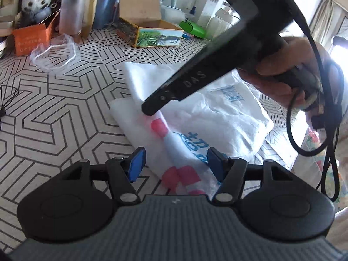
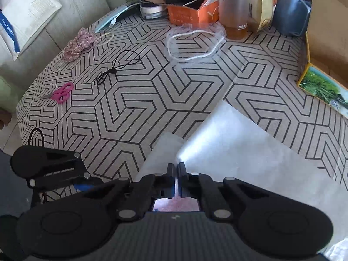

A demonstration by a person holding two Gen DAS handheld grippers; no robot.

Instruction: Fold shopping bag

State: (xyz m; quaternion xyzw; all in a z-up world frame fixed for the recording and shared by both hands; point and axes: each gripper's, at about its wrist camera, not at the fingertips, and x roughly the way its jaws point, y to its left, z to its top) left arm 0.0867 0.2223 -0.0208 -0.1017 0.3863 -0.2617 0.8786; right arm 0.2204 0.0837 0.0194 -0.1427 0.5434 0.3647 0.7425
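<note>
One white shopping bag (image 1: 217, 117) lies on the patterned surface (image 2: 134, 108). Two claws show: the left claw (image 1: 176, 163) and the right claw (image 2: 176, 174). Beyond the bag stand one orange box (image 2: 191, 15), one frosted bottle (image 2: 233, 6) just beside that box, and one open cardboard box (image 2: 326, 50). Left of the orange box lie one pair of pink scissors (image 2: 61, 94), one floral scrunchie (image 2: 76, 45), one black cord (image 2: 118, 67) and one clear plastic cover (image 2: 195, 41).

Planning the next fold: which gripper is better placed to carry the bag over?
Right. The right gripper is shut on the bag, pinching its fabric. The left gripper hangs open above the bag, holding nothing.
</note>
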